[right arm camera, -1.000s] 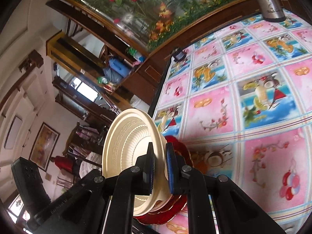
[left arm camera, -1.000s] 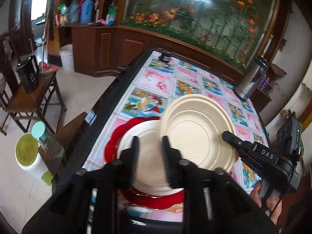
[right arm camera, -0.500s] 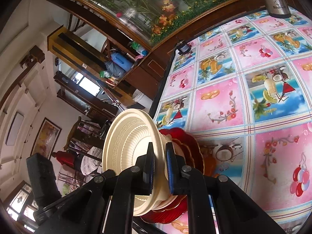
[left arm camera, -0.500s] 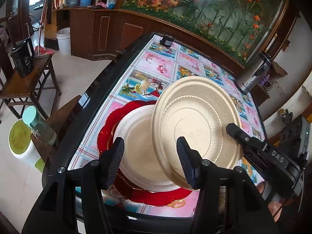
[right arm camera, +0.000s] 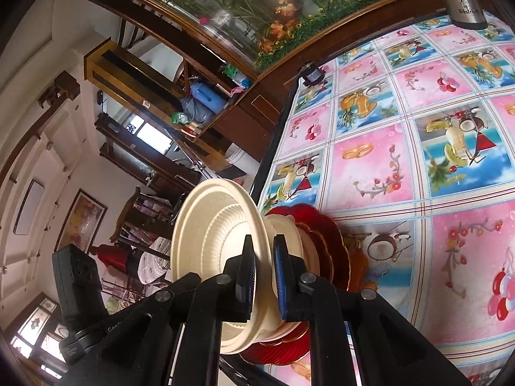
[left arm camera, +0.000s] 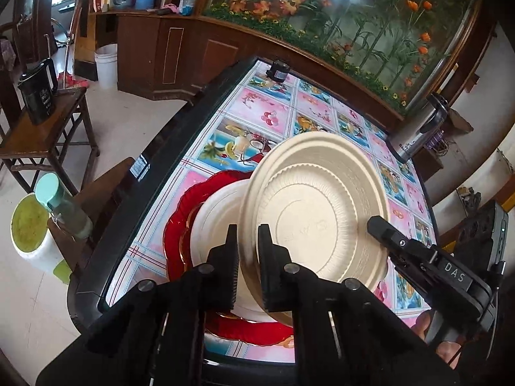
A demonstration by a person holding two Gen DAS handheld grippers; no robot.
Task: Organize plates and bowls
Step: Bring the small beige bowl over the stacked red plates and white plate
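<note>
1. The left tongs [left arm camera: 247,257] are clamped on the near rim of a round cream-coloured fibre bowl [left arm camera: 318,212], one finger on each side of the rim. The right tongs [right arm camera: 263,273] are also closed on that bowl [right arm camera: 212,241], pinching its rim at the opposite side, so both hold it tilted above the stack.
2. The table [left arm camera: 154,173] is a dark-framed top covered with a pink and blue fruit-print cloth [right arm camera: 402,167].
3. A scalloped red glass plate [left arm camera: 180,225] lies at the table's near edge, close to the near left corner.
4. A white round bowl [left arm camera: 219,212] sits on the red plate, under the tilted cream bowl.
5. A steel vacuum flask [left arm camera: 418,128] stands at the table's far right edge.
6. A small dark object [left arm camera: 278,70] sits at the far left corner; what it is cannot be told.
</note>
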